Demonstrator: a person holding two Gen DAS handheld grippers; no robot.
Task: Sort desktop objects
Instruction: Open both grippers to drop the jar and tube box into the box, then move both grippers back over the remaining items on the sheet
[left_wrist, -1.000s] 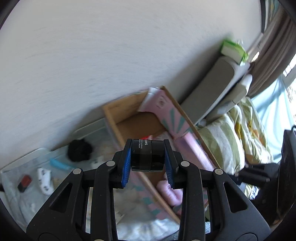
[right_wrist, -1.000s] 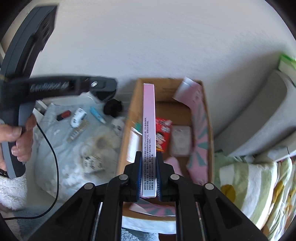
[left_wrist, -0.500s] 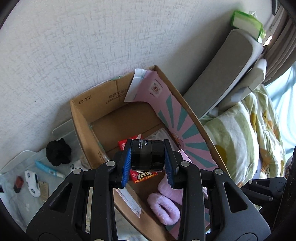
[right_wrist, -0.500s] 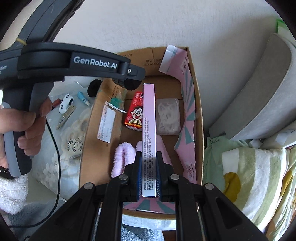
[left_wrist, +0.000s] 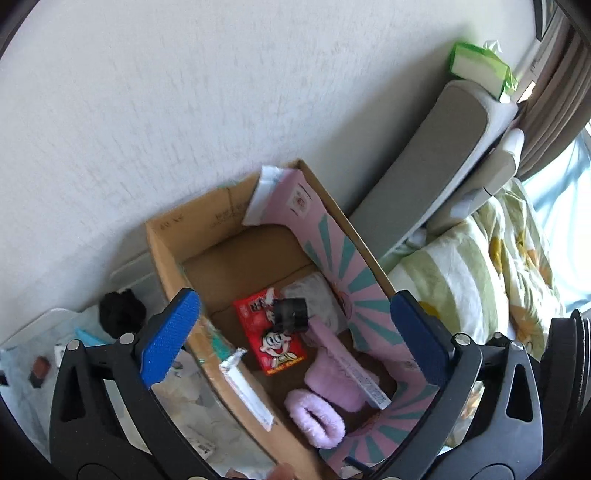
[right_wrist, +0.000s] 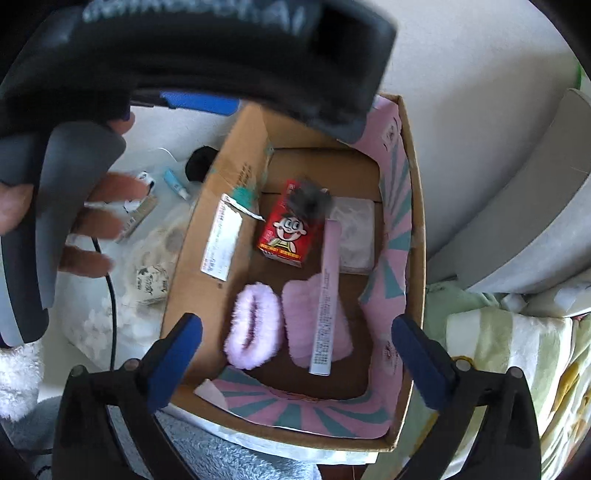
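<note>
Cardboard, brown and open-topped, forms the box holding both released things: the short black cylinder (blurred in the right view) over the red cartoon carton, and the long flat pink box across the fluffy lilac slippers. Left gripper and right gripper are opening, jaws empty. The cylinder looks rigid, smooth, probably roll-prone; best gripped across its sides.

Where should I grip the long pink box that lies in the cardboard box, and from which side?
Grip the long pink box near its middle, across its two long sides, coming from above. It lies flat on a fluffy pink slipper, so its narrow width fits between open tongs. The carton's walls probably block any approach from the side.
</note>
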